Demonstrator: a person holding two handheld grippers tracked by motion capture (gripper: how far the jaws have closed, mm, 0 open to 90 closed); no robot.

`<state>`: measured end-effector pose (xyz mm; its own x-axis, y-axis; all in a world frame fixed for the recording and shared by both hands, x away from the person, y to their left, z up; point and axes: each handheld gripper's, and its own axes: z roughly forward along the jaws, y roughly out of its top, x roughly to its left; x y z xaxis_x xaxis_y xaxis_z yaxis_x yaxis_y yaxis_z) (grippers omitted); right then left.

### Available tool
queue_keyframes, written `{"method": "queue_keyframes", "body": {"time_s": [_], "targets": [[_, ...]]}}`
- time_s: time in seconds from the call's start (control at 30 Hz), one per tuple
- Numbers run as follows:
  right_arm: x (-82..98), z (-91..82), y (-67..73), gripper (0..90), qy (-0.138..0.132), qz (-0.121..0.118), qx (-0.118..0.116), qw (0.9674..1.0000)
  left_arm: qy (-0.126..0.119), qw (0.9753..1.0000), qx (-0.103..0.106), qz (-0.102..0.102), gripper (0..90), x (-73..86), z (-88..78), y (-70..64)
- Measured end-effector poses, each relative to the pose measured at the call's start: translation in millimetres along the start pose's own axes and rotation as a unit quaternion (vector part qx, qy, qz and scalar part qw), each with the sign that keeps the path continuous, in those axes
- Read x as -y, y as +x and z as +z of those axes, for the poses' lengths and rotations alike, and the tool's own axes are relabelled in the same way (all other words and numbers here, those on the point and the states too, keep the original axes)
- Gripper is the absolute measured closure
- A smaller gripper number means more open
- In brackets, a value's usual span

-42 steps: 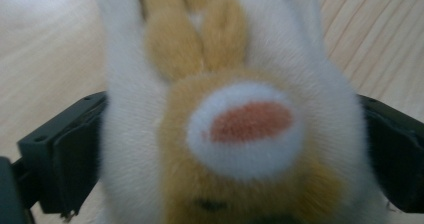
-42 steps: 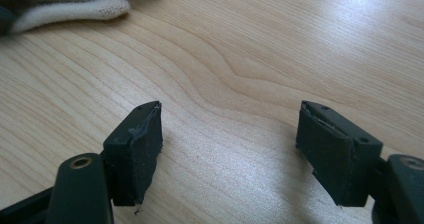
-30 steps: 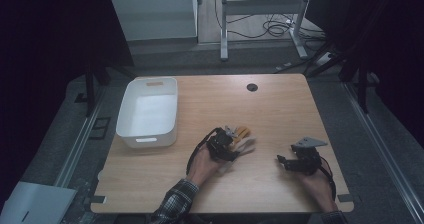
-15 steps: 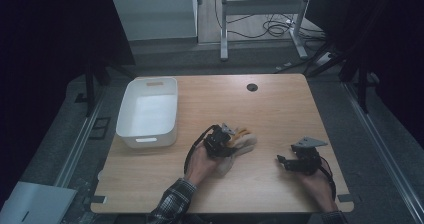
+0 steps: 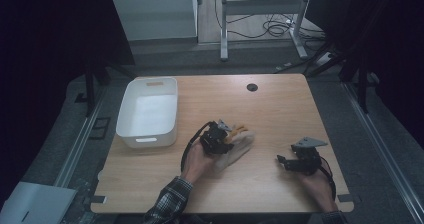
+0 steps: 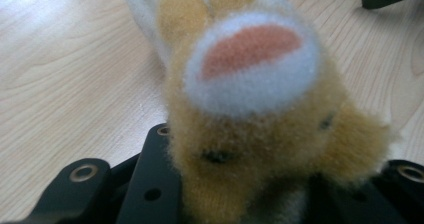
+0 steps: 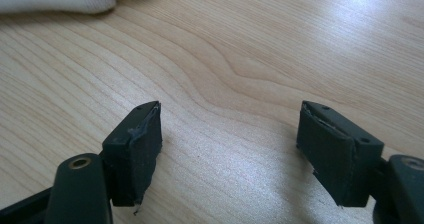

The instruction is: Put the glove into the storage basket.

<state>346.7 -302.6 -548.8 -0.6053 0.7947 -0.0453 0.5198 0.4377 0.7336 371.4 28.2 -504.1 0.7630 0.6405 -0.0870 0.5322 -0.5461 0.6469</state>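
A tan and white plush toy point(image 5: 239, 140) lies on the wooden table point(image 5: 280, 109) near its middle front. My left gripper point(image 5: 218, 136) is shut on the toy's near end. In the left gripper view the plush toy point(image 6: 250, 99) sits between the two black jaws, its white muzzle with an orange patch facing the camera. My right gripper point(image 5: 284, 161) rests low over the table at the front right, well apart from the toy. It stands open point(image 7: 232, 149) over bare wood with nothing between its pads point(image 7: 137, 149). A white part of the plush toy point(image 7: 55, 1) shows at that view's top left.
A white plastic bin point(image 5: 147, 111) stands on the table's left side, close to the left hand. A black grommet hole point(image 5: 252, 87) sits near the far edge. Bare wood stretches between the two grippers and across the right half. Beyond the table are desk legs and cables.
My left hand has edged slightly to the left with the plush toy in the gripper. The right gripper has stayed put.
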Motion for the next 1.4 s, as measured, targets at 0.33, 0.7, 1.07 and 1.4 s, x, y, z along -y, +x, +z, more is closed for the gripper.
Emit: {"method": "queue_keyframes", "body": {"time_s": [0.33,0.7,1.07,1.4], "targets": [[-0.1,0.1,-0.1,26.3,-0.001,0.000,0.000,1.0000,-0.005,0.9998,-0.012,-0.014,70.3,-5.4,-25.1,16.2],[-0.1,0.0,0.0,26.4,0.000,0.000,0.000,1.0000,-0.016,0.9980,-0.048,-0.039,70.2,-16.3,-67.3,46.0],[0.0,0.3,-0.1,26.4,-0.001,0.000,0.000,1.0000,-0.031,0.9923,-0.095,-0.074,70.2,-21.7,-111.1,81.4],[0.0,0.3,-0.1,26.4,-0.001,0.000,0.000,1.0000,-0.045,0.9813,-0.146,-0.116,70.1,-16.5,-148.8,121.8]]}}
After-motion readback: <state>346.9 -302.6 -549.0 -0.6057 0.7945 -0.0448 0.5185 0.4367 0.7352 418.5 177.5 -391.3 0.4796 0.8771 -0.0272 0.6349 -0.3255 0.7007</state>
